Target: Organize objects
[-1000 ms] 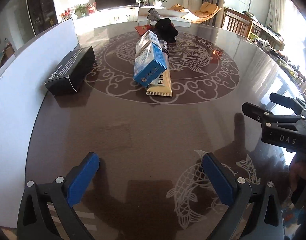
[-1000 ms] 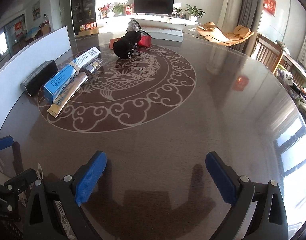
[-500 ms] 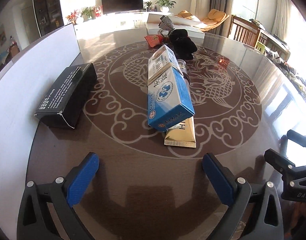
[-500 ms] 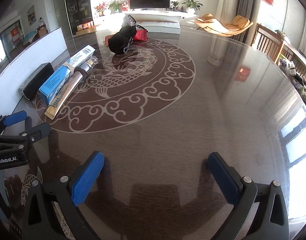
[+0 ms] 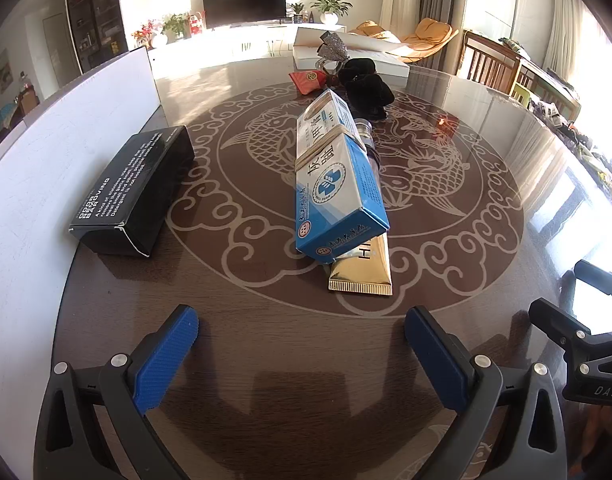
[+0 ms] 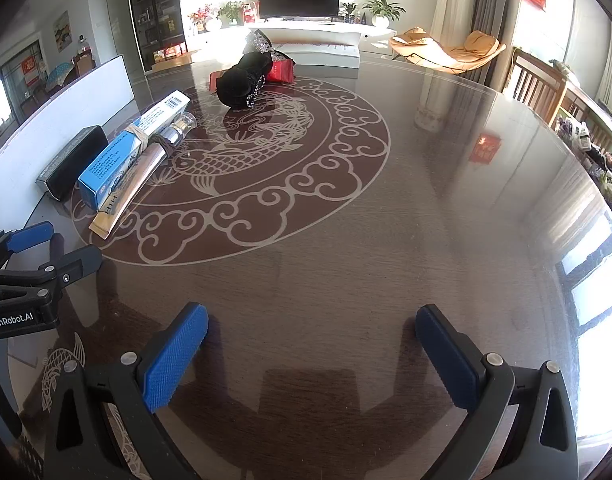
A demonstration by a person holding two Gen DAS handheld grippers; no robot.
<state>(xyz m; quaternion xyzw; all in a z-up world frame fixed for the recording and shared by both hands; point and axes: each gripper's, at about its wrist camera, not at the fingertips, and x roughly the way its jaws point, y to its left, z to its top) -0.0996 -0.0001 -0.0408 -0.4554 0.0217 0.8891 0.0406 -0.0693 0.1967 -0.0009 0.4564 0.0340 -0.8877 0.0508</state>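
Approaching blue box point(image 5: 338, 184) at 12 o'clock w/ left gripper point(image 5: 302, 344), both jaws wide, empty; next: straddle box, close.

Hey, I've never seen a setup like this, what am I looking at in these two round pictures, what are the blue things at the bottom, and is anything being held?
There is no robot arm here: a person holds a two-finger gripper in each hand, and a fisheye camera on each looks forward along its fingers. One picture comes from the left gripper, the other from the right gripper. The blue things are the finger pads.

Both grippers are open and hold nothing.

On the round table lie a black box, a blue and white box resting on a gold tube, a black pouch and a red packet farther back.
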